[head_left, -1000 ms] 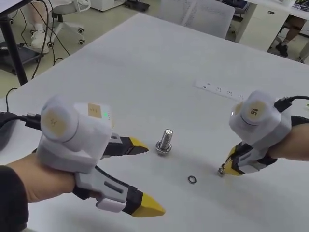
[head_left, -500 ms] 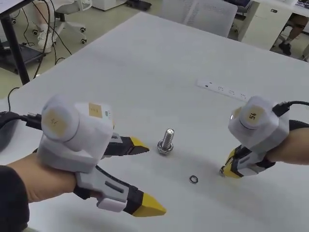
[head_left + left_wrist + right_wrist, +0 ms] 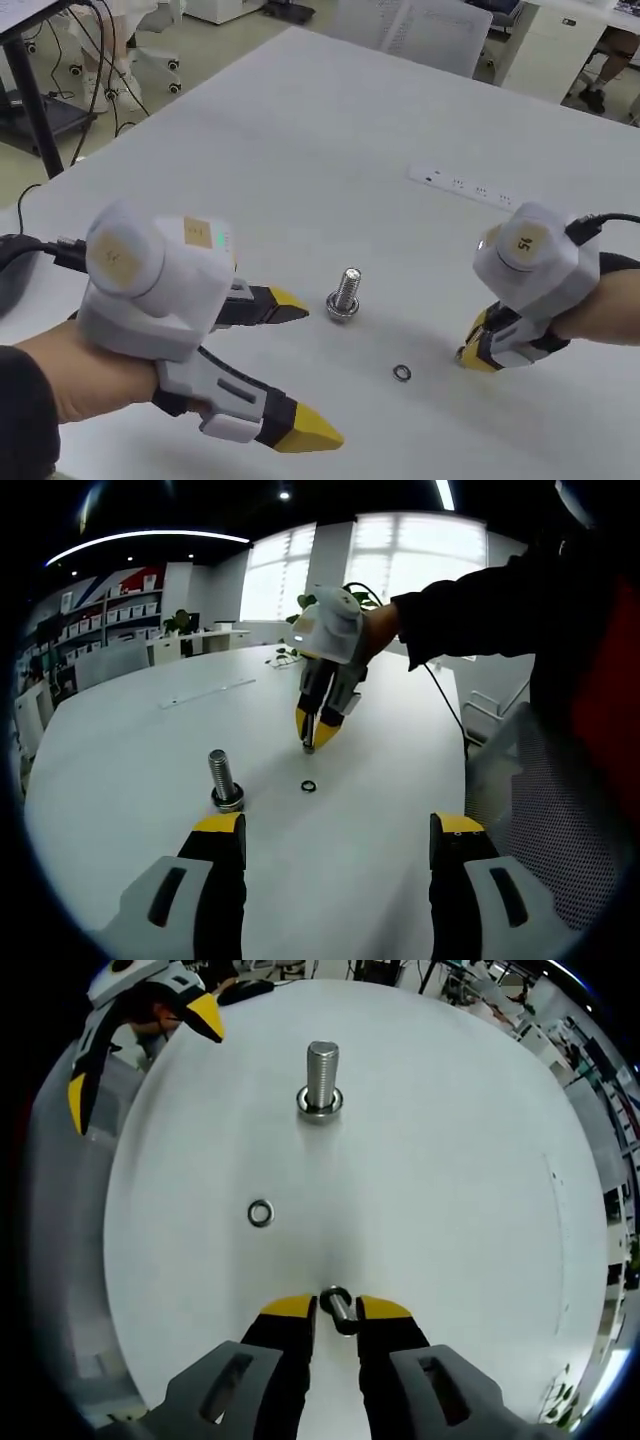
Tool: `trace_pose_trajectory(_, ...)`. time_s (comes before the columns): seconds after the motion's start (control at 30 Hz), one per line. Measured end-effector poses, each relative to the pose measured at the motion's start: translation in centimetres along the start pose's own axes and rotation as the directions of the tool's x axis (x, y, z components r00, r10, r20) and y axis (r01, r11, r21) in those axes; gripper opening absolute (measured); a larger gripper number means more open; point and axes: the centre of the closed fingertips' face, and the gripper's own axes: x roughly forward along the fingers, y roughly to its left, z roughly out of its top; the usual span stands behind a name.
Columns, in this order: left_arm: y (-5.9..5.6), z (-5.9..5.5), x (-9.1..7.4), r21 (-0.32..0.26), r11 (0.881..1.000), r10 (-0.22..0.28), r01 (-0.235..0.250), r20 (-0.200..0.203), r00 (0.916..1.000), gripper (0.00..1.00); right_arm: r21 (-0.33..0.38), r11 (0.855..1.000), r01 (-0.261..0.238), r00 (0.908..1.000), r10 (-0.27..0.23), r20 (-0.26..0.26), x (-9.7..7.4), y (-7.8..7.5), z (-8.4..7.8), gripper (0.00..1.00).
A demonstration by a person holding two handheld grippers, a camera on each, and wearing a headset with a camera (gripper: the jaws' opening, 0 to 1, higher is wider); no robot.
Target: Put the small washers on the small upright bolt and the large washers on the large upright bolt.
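Now the right hand-held gripper point(image 3: 472, 352) is seen lowered to the table point(image 3: 300, 150). Its jaws are drawn close around the small bolt point(image 3: 338, 1310), which stands between the yellow tips with a dark ring on it. Whether it is actually pinched cannot be told. One small washer point(image 3: 401, 373) is seen lying flat on the table, between that gripper and the large bolt point(image 3: 346, 290), which stands upright with a washer point(image 3: 320, 1102) around its base. The left hand-held gripper point(image 3: 302, 366) is held near the large bolt, jaws spread wide.
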Motion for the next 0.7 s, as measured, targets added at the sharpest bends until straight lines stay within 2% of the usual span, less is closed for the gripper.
trace_pose_trajectory(0.4, -0.1, 0.0, -0.1, 0.003, 1.000, 0.001, -0.001, -0.003, 1.0000, 0.75, 0.028, 0.999, 0.024, 0.9993, -0.025, 0.027, -0.6, -0.4, 0.0, 0.24)
trace_pose_trajectory(0.7, -0.1, 0.0, 0.0, 0.006, 1.000, -0.001, 0.001, 0.000, 1.0000, 0.75, 0.071, 0.997, 0.030, 0.9989, -0.032, 0.033, -1.0, -0.1, -1.1, 0.25)
